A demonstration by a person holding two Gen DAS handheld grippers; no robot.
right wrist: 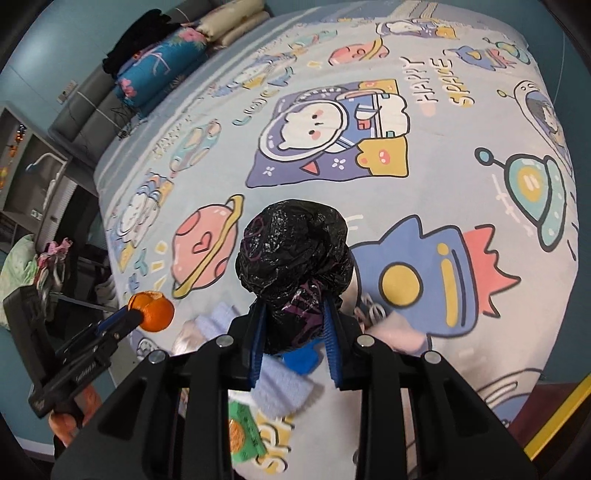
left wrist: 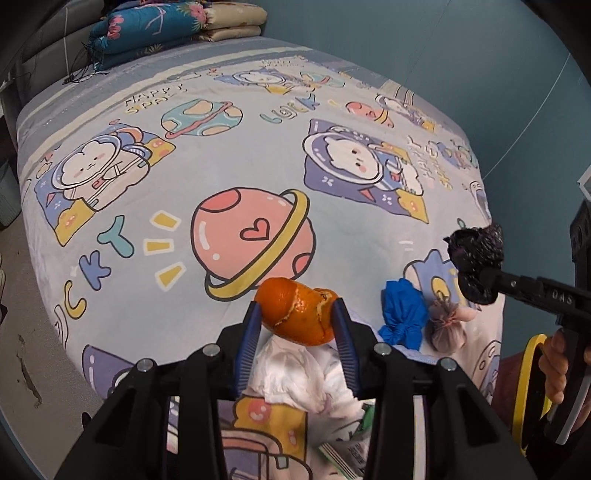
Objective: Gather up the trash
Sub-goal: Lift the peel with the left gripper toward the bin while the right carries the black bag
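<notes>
My left gripper point(left wrist: 297, 314) is shut on an orange peel point(left wrist: 297, 314) and holds it above the near edge of the bed; it also shows in the right wrist view point(right wrist: 153, 311). My right gripper point(right wrist: 293, 314) is shut on a crumpled black plastic bag point(right wrist: 293, 251), also lifted off the bed and seen in the left wrist view point(left wrist: 476, 262). Below on the bed lie a crumpled white tissue point(left wrist: 303, 376), a blue wad point(left wrist: 402, 317), a small knotted pinkish bag point(left wrist: 447, 325) and a green wrapper point(right wrist: 243, 435).
The bed has a cartoon space sheet point(left wrist: 240, 177). Folded quilts point(left wrist: 166, 29) are stacked at its far end. A blue wall point(left wrist: 443, 44) runs along the right side. Floor point(left wrist: 29, 362) lies to the left, with furniture and clothes beyond point(right wrist: 40, 221).
</notes>
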